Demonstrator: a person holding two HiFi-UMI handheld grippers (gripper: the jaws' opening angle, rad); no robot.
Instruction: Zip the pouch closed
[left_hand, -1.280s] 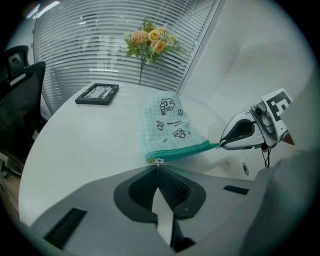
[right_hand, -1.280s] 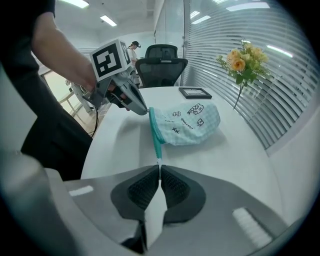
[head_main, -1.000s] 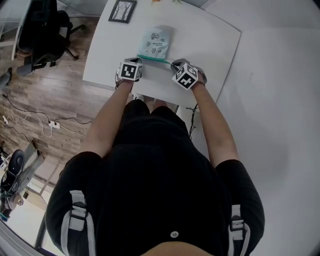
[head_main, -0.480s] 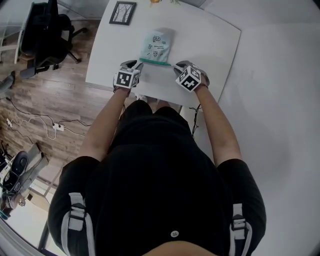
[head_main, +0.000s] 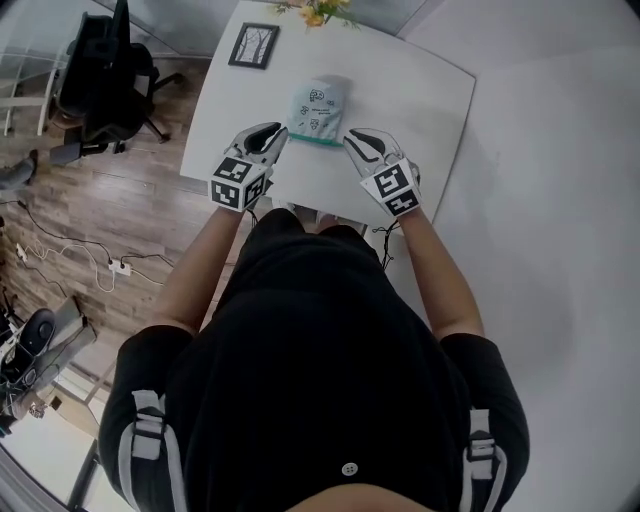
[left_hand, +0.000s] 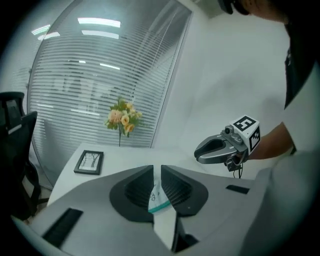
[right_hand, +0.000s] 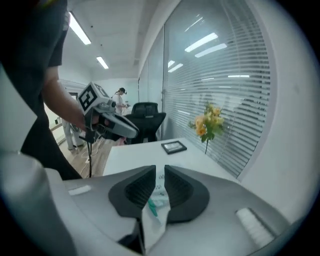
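Pale-blue printed pouch (head_main: 318, 105) with green zip edge flat on white table (head_main: 425, 90), far middle. Left gripper (head_main: 272, 133) and right gripper (head_main: 353, 138) just near of it, clear; jaws just narrowing, slightly apart, released, empty.

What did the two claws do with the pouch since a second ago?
Both the left claw and right claw let go of the pouch at its green zip edge and rose off the table; their jaws have just been closing partway, empty. The pouch stayed flat where it was.

White table (head_main: 425, 95) on wood floor (head_main: 130, 215), black office chair (head_main: 100, 80), window blinds (left_hand: 85, 95).
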